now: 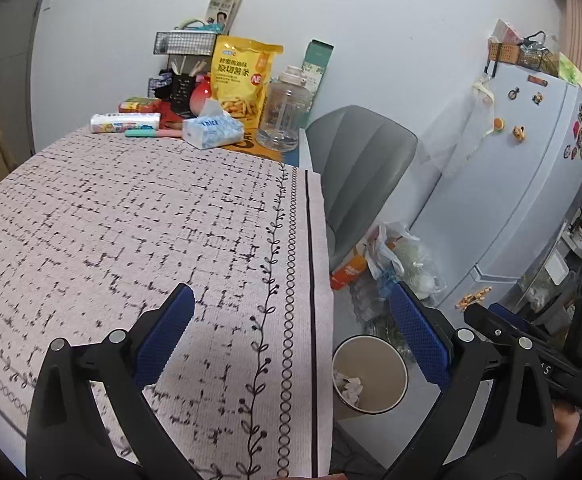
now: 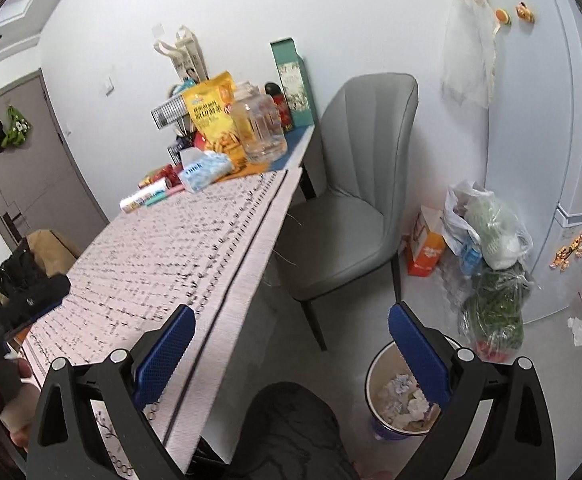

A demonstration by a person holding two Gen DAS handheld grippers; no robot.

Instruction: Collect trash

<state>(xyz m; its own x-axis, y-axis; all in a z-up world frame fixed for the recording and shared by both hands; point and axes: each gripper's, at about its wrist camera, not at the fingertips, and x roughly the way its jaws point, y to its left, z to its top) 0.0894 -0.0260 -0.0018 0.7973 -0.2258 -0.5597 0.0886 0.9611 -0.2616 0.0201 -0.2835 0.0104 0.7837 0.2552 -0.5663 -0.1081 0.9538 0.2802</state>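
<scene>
- The left gripper (image 1: 291,332) is hanging nearest the lens with its blue pads (image 1: 167,332) spread wide and nothing between them; one pad is riding over the patterned tablecloth (image 1: 131,220), the other out past its edge, above the bin.
- The right gripper (image 2: 291,340) is likewise gaping and empty, straddling the tablecloth's edge and the floor beside the bin.
- The waste bin (image 1: 395,364) is standing on the floor just beside the table's near corner, and the crumpled paper (image 1: 349,390) is already lying inside it.
- That paper is looking light, soft and crushable; a pinch across the bulk of a wad should be holding it, with little risk of slipping or breaking.
- On the stretch of cloth nearest the bin, no loose scrap is showing, so the collecting appears close to finished.
- Well beyond the bin, at the far end of the table, a tissue pack (image 1: 211,130), a yellow snack bag (image 1: 243,80) and a clear jar (image 1: 285,114) are clustering together.
- A grey chair (image 2: 355,200) is sitting behind the bin, with plastic bags (image 2: 487,232) on the floor to its side.
</scene>
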